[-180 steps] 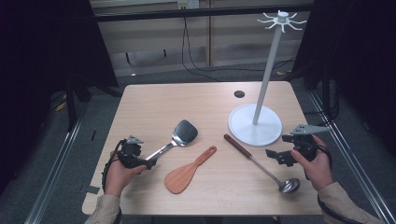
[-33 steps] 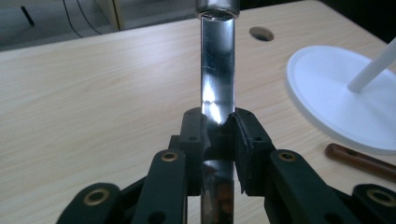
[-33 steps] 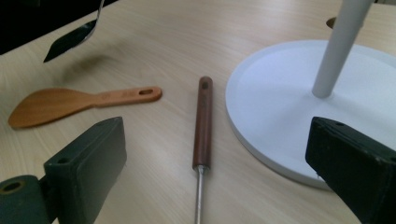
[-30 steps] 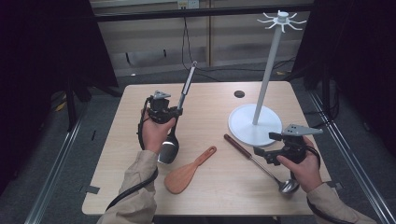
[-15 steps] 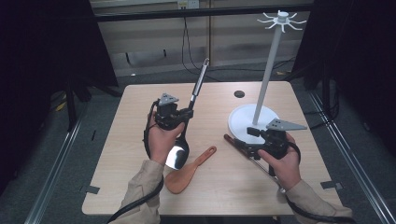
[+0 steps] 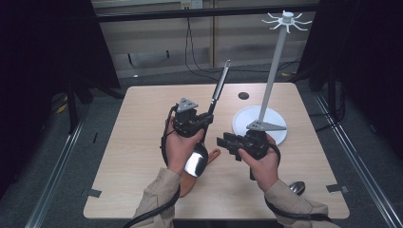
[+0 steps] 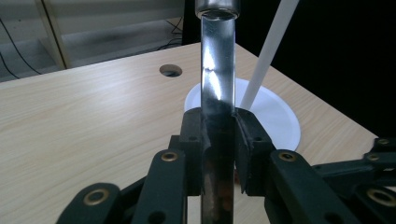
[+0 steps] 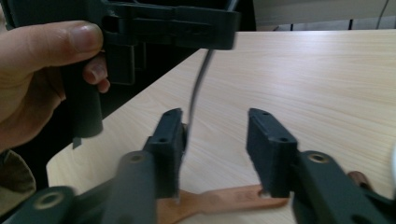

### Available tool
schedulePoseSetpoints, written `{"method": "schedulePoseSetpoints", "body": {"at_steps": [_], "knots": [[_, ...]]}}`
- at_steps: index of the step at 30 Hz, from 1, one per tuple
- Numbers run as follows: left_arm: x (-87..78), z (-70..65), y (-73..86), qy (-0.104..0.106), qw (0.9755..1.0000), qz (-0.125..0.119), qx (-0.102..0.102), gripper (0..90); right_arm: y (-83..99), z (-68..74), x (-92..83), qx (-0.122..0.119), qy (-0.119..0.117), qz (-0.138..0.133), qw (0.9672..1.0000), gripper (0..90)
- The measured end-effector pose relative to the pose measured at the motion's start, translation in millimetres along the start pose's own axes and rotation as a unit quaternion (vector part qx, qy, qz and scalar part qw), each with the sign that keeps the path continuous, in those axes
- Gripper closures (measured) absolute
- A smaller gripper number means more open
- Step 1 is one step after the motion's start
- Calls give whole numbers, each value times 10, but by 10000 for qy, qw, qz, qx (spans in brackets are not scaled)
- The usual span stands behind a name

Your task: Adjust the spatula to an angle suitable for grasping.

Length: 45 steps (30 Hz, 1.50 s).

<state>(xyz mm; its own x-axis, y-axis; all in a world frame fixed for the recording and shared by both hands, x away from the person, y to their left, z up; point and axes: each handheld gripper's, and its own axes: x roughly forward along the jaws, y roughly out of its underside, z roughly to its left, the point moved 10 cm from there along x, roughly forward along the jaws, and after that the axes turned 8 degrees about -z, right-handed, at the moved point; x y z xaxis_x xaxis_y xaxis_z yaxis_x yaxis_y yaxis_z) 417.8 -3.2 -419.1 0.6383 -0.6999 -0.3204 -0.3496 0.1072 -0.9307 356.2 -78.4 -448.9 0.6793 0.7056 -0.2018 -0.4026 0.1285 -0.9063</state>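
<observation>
My left gripper (image 6: 202, 124) is clamped on the metal spatula's handle (image 7: 217, 116), holding it tilted above the table (image 6: 142, 142), blade (image 6: 196, 161) low. My right gripper (image 6: 227, 142), beside the blade, has just been closing, its jaws apart around the spatula's thin neck (image 8: 198, 88).

The wooden spatula (image 6: 214, 154) lies mostly hidden beneath the left hand (image 6: 180, 145) and the metal turner (image 6: 197, 159). A ladle bowl (image 6: 297, 186) peeks from behind the right sleeve, its handle hidden.
</observation>
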Motion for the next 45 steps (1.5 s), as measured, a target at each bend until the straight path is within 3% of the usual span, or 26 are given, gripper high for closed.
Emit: {"method": "schedulePoseSetpoints", "body": {"at_steps": [8, 13, 17, 21, 24, 28, 32, 38, 45], "knots": [[37, -212, -43, 174, 9998, -63, 82, 750, -45, 19, 139, 240, 155, -44, 9996, 670], [59, -317, -44, 295, 9995, -86, -6, 750, -42, -8, 202, 346, 130, -103, 9993, 750], [68, -332, -19, 325, 9994, -80, -10, 750, -14, -23, 226, 356, 77, -68, 9993, 855], [61, -335, -19, 485, 9987, -105, -91, 745, -7, -54, 203, 647, 11, -87, 9979, 883], [47, -340, -25, 570, 9982, -122, -150, 732, 2, -78, 174, 489, 23, -31, 9988, 885], [-4, -310, -85, 612, 9974, -314, -222, 650, 4, -107, 130, 726, -88, -25, 9973, 885], [-63, -238, -90, 542, 9977, -347, -212, 583, -12, -186, 41, 670, -53, -51, 9977, 885], [-81, 2, 93, 242, 9994, -150, -218, 516, -61, -268, -114, 575, -158, -74, 9982, 885], [-81, 192, 291, -64, 9997, -54, -234, 405, -121, -294, -239, 405, -344, -139, 9985, 885]]}}
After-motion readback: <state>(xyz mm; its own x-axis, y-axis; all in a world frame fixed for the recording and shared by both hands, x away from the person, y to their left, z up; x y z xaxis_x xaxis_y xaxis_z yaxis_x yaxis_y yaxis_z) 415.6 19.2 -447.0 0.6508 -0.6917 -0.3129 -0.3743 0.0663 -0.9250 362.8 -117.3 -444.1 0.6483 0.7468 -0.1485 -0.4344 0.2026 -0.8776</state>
